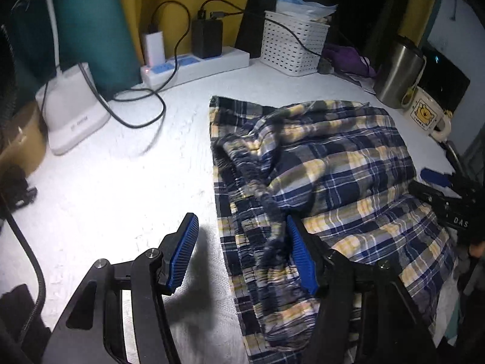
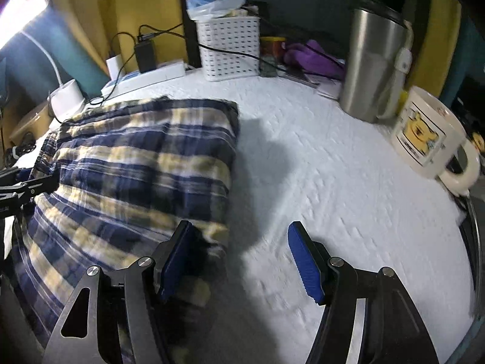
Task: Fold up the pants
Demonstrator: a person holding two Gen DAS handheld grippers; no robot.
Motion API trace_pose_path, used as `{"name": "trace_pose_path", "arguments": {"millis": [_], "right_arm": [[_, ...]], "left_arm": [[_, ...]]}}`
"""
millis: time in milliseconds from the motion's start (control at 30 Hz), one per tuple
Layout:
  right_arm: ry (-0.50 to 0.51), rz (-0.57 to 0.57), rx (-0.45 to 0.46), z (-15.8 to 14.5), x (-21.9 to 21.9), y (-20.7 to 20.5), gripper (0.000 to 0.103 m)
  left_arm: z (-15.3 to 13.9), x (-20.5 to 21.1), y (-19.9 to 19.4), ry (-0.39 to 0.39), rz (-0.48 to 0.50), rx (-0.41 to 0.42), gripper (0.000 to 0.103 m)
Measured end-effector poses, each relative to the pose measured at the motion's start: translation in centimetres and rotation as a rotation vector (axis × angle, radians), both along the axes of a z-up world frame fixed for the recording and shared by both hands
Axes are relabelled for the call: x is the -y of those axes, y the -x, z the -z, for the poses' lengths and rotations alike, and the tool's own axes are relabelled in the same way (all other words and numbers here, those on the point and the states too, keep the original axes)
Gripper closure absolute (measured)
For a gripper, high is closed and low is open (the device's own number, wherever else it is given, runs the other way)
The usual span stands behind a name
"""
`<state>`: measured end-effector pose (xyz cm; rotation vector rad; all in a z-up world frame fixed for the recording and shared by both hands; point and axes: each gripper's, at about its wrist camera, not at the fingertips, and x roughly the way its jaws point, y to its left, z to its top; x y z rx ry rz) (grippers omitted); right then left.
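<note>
Pants (image 1: pixel 327 163) lying in a loose, partly folded heap on the white table (image 1: pixel 121 182), well short of the basket (image 1: pixel 294 45) at the back, nearer its right side than its left. Soft, light, limp plaid cloth by the look of it; likely to sag and slide when lifted, nothing fragile. Best taken at the gathered waistband (image 1: pixel 242 170) or at a doubled edge, pinching both layers together, one grip per side.

Left gripper (image 1: pixel 239 254) tilted down over the near left edge of the pants, fingers spread, waistband between them but not pinched. Right gripper (image 2: pixel 239 257) tilted down at the near right edge, fingers released too, inner finger (image 2: pixel 175 261) over the cloth, outer one above bare table
</note>
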<state>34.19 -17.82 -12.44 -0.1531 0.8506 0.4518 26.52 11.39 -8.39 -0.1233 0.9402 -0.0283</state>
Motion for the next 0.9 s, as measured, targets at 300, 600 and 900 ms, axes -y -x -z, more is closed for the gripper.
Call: {"name": "trace_pose_path", "arguments": {"millis": [300,600,900], "right_arm": [[-0.016,0.078,-0.014,-0.3,4.1,1.7,0.036],[-0.086,-0.033,0.007,-1.8,1.7,5.4,0.036],[-0.003,-0.057,-0.003,0.5,0.5,7.8,0.036]], "left_arm": [[-1.8,0.3,1.1,-0.033,-0.027,0.039,0.041],[-4.3,1.4,4.5,0.027,-0.011,0.101,0.041],[-0.2,2.0,5.0,-0.009,0.006,-0.016,0.039]]}}
